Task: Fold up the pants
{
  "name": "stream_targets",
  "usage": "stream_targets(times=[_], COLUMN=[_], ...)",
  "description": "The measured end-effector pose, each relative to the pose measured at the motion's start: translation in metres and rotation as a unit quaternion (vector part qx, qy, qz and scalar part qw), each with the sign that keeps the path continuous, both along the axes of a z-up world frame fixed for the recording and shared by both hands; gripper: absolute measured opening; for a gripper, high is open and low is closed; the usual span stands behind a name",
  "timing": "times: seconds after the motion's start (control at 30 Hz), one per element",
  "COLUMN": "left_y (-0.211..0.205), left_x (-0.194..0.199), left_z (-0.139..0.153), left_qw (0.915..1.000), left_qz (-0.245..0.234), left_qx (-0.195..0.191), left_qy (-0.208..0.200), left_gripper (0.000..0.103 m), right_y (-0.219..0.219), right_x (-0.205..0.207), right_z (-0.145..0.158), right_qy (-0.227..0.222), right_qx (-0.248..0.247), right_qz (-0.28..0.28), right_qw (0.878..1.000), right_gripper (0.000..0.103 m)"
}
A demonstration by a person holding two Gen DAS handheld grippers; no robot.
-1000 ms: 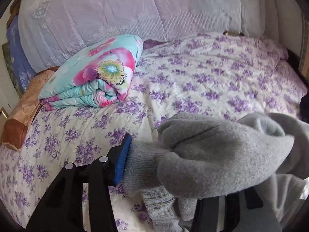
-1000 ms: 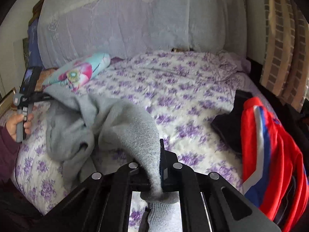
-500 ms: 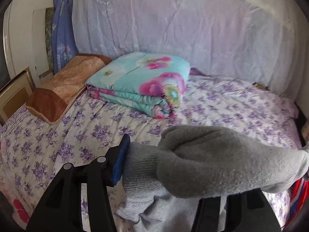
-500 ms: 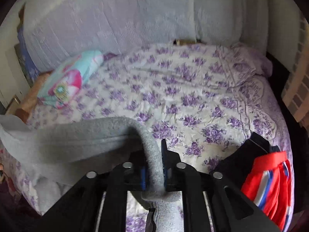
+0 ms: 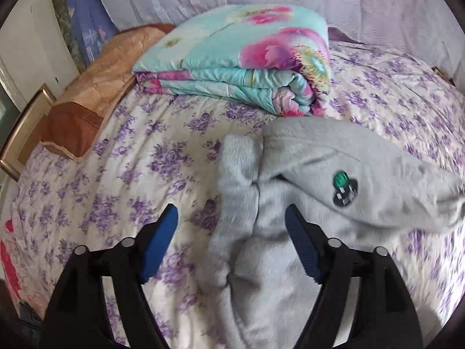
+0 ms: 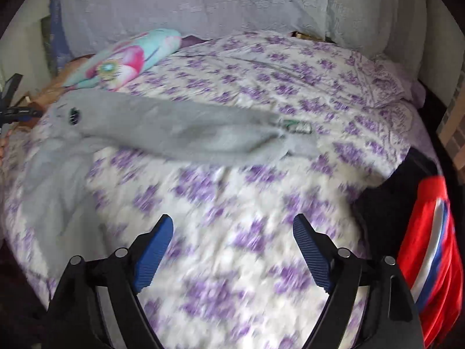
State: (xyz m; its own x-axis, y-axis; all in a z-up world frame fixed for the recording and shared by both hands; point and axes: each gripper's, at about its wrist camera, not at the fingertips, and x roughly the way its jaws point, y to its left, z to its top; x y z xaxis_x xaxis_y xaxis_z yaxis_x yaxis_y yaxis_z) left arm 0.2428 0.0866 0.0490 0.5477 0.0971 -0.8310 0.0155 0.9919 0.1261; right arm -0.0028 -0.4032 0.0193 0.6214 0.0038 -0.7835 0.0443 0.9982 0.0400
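Note:
The grey fleece pants lie loose on the purple-flowered bedspread, one leg stretched to the right with a green and black patch showing. My left gripper is open, its blue pads on either side of the bunched cloth. In the right wrist view the pants lie across the bed from left to centre, with a white label near their right end. My right gripper is open and empty above bare bedspread, short of the pants.
A folded turquoise floral quilt sits behind the pants, a brown pillow to its left. A red, white and blue garment on dark cloth hangs at the bed's right edge. A cloth-covered headboard stands behind.
Both grippers opened and let go of the pants, which dropped onto the bed. Both grippers pulled back and now look down at the bedspread.

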Motion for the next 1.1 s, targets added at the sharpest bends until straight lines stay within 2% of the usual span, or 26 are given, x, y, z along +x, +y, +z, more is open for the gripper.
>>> stream_targets(times=[0.03, 0.1, 0.2, 0.27, 0.33, 0.37, 0.43, 0.5, 0.57, 0.6, 0.67, 0.7, 0.77, 0.8, 0.83, 0.87, 0.9, 0.93, 0.97, 1.03, 1.1], left_y=[0.006, 0.023, 0.051, 0.054, 0.047, 0.039, 0.023, 0.011, 0.004, 0.002, 0.002, 0.003, 0.006, 0.007, 0.008, 0.012, 0.016, 0.020, 0.023, 0.024, 0.018], left_x=[-0.021, -0.054, -0.081, -0.083, -0.082, -0.082, -0.076, -0.067, -0.062, -0.061, -0.060, -0.060, -0.060, -0.061, -0.062, -0.065, -0.070, -0.076, -0.086, -0.112, -0.139], left_z=[0.004, 0.005, -0.025, -0.061, -0.092, -0.102, -0.113, -0.119, -0.120, -0.118, -0.114, -0.111, -0.105, -0.103, -0.100, -0.095, -0.085, -0.072, -0.057, -0.024, -0.003], left_qw=[0.9999, 0.9998, 0.9984, 0.9958, 0.9909, 0.9897, 0.9901, 0.9867, 0.9855, 0.9856, 0.9835, 0.9821, 0.9786, 0.9775, 0.9767, 0.9756, 0.9750, 0.9747, 0.9740, 0.9728, 0.9750], left_qz=[-0.004, -0.005, 0.020, 0.027, 0.026, 0.018, 0.022, 0.023, 0.028, 0.029, 0.025, 0.027, 0.027, 0.028, 0.028, 0.031, 0.033, 0.031, 0.027, 0.003, -0.027], left_qx=[0.001, -0.010, -0.048, -0.059, -0.091, -0.105, -0.107, -0.135, -0.146, -0.147, -0.164, -0.173, -0.192, -0.198, -0.202, -0.208, -0.213, -0.218, -0.224, -0.232, -0.221], left_qy=[-0.011, -0.013, 0.021, 0.064, 0.096, 0.095, 0.088, 0.087, 0.082, 0.078, 0.073, 0.070, 0.068, 0.067, 0.066, 0.063, 0.054, 0.039, 0.024, 0.007, 0.008], left_gripper=[0.087, 0.089, 0.091, 0.090, 0.089, 0.089, 0.089, 0.088, 0.074, 0.070, 0.042, 0.037, 0.024, 0.024, 0.022, 0.021, 0.021, 0.020, 0.020, 0.020, 0.022], right_y=[0.004, 0.014, 0.031, 0.041, 0.051, 0.053, 0.055, 0.059, 0.065, 0.068, 0.074, 0.077, 0.085, 0.084, 0.079, 0.075, 0.075, 0.072, 0.066, 0.050, 0.043], right_x=[-0.023, -0.062, -0.098, -0.108, -0.111, -0.113, -0.120, -0.131, -0.142, -0.145, -0.140, -0.133, -0.108, -0.093, -0.086, -0.084, -0.085, -0.090, -0.099, -0.123, -0.150], right_z=[-0.007, -0.025, -0.054, -0.063, -0.065, -0.064, -0.058, -0.050, -0.048, -0.049, -0.054, -0.059, -0.080, -0.094, -0.100, -0.093, -0.076, -0.050, -0.021, 0.036, 0.071], right_qy=[0.003, 0.014, 0.035, 0.029, 0.018, 0.015, 0.007, -0.002, 0.003, 0.002, -0.002, 0.000, 0.033, 0.064, 0.072, 0.057, 0.031, -0.015, -0.060, -0.125, -0.166], right_qx=[0.024, 0.052, 0.071, 0.105, 0.116, 0.120, 0.144, 0.143, 0.118, 0.106, 0.114, 0.113, 0.076, 0.081, 0.103, 0.091, 0.030, -0.042, -0.085, -0.156, -0.256], right_qz=[0.015, 0.030, 0.020, 0.029, 0.044, 0.049, 0.066, 0.085, 0.099, 0.097, 0.091, 0.086, 0.062, 0.053, 0.046, 0.037, 0.022, 0.002, -0.015, -0.050, -0.078], right_qw=[1.000, 0.998, 0.997, 0.994, 0.992, 0.991, 0.987, 0.986, 0.988, 0.990, 0.989, 0.990, 0.995, 0.993, 0.991, 0.994, 0.999, 0.999, 0.994, 0.979, 0.949], right_gripper=[0.089, 0.089, 0.089, 0.089, 0.089, 0.089, 0.089, 0.089, 0.089, 0.089, 0.089, 0.087, 0.050, 0.011, 0.008, 0.007, 0.006, 0.006, 0.006, 0.006, 0.006])
